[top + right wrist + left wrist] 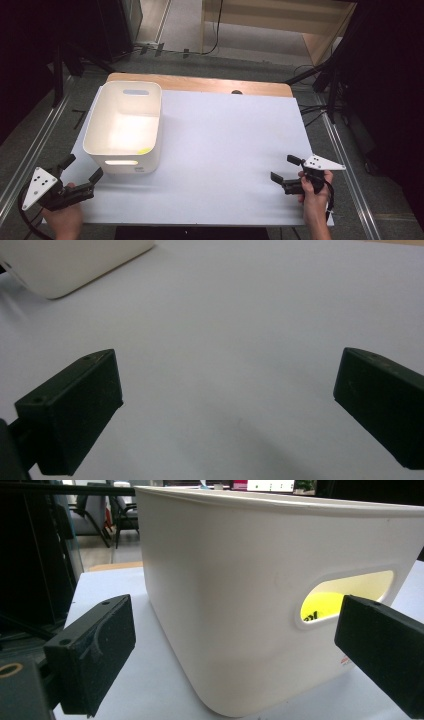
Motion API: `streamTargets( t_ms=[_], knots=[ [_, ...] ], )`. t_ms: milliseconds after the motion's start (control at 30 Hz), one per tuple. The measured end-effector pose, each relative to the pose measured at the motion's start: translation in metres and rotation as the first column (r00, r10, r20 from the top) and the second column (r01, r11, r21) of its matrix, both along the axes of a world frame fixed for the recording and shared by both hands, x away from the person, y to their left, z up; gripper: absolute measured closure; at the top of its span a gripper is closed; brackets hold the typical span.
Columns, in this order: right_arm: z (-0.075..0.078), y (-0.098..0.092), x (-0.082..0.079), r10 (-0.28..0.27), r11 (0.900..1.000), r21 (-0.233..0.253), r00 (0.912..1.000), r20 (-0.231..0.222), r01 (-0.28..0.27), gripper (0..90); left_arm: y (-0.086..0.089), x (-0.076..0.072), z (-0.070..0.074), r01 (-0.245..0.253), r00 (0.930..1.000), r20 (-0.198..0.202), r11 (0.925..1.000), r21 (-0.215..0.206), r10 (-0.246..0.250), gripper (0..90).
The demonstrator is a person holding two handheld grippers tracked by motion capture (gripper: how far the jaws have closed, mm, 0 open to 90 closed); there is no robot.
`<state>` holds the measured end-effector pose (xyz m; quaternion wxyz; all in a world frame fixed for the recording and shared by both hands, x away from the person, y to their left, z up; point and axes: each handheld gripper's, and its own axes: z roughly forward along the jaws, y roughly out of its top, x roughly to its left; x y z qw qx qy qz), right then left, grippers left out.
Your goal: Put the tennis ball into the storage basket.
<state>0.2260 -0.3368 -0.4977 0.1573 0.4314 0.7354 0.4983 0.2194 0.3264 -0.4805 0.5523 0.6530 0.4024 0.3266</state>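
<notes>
1. Table (pixel 240 150) under a white sheet, with a strip of bare wood along the far edge (pixel 200 82).
2. White bin (pixel 125 127) at the left part of the sheet, upright, with a slot handle in the near wall and another in the far wall; something yellow (pixel 322 605) inside, glimpsed through the near slot in the left gripper view.
3. Left gripper (pixel 80 167) at the near left corner, just beside the bin's near wall, jaws spread wide, holding nothing.
4. Right gripper (pixel 285 167) near the right edge, well apart from the bin, jaws likewise wide apart and empty, above bare sheet.
5. Grey floor (pixel 250 50) beyond, dark stands and cables (pixel 320 80) at both sides, pale wooden furniture (pixel 280 17) at the back.
</notes>
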Motion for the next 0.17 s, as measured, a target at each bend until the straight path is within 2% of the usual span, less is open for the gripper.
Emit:
streamTargets(
  t_ms=[167],
  knots=[
    [-0.0001, -0.0073, -0.0023, -0.029, 1.000, 0.013, 0.9996, 0.005, 0.028, 0.0, -0.0002, 0.0001, -0.0001, 0.001, 1.0000, 0.002, 1.0000, -0.001, -0.001, 2.8]
  ],
)
